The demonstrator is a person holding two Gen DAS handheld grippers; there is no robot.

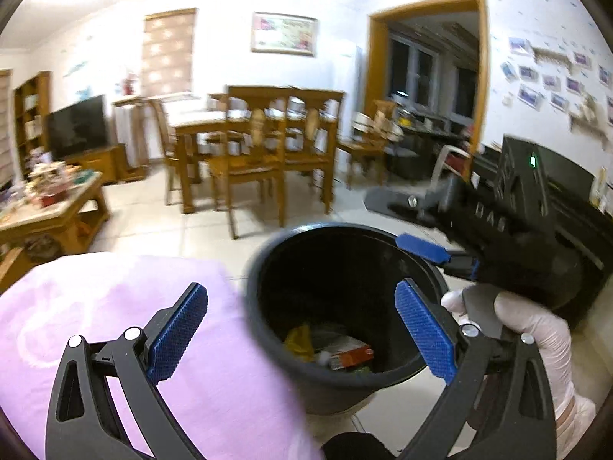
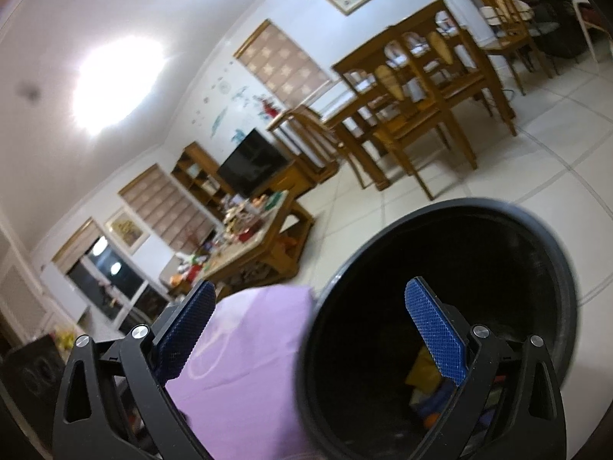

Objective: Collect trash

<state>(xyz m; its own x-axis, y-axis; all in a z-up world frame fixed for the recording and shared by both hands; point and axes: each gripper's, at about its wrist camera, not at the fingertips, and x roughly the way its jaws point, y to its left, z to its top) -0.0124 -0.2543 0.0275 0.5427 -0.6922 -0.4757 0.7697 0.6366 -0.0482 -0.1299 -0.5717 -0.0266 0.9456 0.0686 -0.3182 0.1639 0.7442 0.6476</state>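
Standing on the tiled floor [image 1: 161,226] beside a pink cloth [image 1: 115,318], the black bin [image 1: 345,306] contains trash [image 1: 337,349]; left gripper [image 1: 302,333] and right gripper [image 2: 310,337] gape wide, empty.

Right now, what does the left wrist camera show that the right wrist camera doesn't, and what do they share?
Only the left wrist view shows the right gripper from outside, held in a white-gloved hand, and a wooden doorway. Only the right wrist view shows the bright ceiling light and a dark balcony door. Both share the round black trash bin with trash inside, the pink cloth, the wooden dining table and the black television. Both grippers are open and empty.
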